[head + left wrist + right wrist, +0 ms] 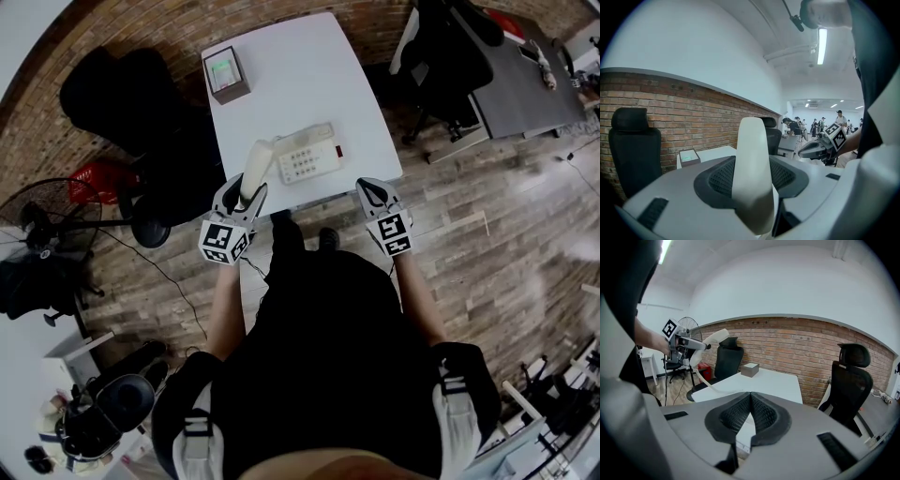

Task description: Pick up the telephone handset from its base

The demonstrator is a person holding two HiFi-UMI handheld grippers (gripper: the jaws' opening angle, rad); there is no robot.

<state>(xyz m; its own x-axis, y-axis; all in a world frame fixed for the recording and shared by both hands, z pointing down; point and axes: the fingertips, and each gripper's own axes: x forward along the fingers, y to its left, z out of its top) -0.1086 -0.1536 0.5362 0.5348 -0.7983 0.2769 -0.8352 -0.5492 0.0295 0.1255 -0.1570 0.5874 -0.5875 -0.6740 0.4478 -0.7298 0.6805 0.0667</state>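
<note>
The cream telephone handset (254, 171) is lifted off its base and stands nearly upright, with my left gripper (246, 199) shut on its lower part. In the left gripper view the handset (752, 164) fills the gap between the black pads. The white telephone base (307, 157) with its keypad lies on the white table (281, 56) near the front edge, just right of the handset. My right gripper (373, 195) hovers at the table's front right corner, shut with nothing in it; its pads (740, 416) meet. From the right gripper view the handset (715, 338) trails a curly cord (705, 380).
A brown box with a green top (226, 75) sits at the table's far left. Black office chairs stand left of the table (131, 94) and behind it on the right (450, 56). A floor fan (56, 220) and a grey desk (530, 84) flank the area.
</note>
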